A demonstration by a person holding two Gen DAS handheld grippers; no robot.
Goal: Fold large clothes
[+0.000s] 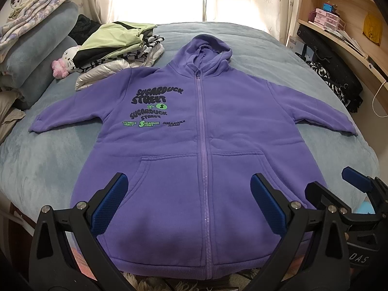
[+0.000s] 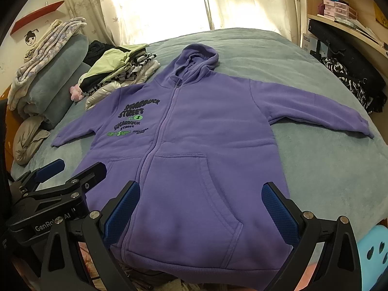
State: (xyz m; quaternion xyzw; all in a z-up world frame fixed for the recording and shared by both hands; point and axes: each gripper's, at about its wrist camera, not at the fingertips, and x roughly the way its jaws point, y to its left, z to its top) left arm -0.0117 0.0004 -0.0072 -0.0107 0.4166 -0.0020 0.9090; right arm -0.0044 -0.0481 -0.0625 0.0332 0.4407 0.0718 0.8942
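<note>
Purple fleece zip-up hoodie lies flat on its back across the grey-blue plush bed, zipper closed all the way up, hood at the far end and hem at the near edge, right under both tools. Left gripper hangs over the hem with its two blue-padded fingers spread wide, holding nothing; the zipper line runs between them. Right gripper hovers the same way just beside it, jaws wide apart and empty, framing the one front pocket on that side. Out from there: two kangaroo pockets, one each side of the zipper. Two sleeves, both stretched outward and angled slightly down toward the near end. Dark "SUGARDUCK STREET" lettering with green accents sits on one chest panel only. The fabric looks smooth, a few soft creases near the armpits. Beyond one shoulder, touching that sleeve, one stack of folded clothes topped by a pale green piece. Further off, one pile of rolled grey blankets by the wall, and one white-and-pink plush toy tucked between.
</note>
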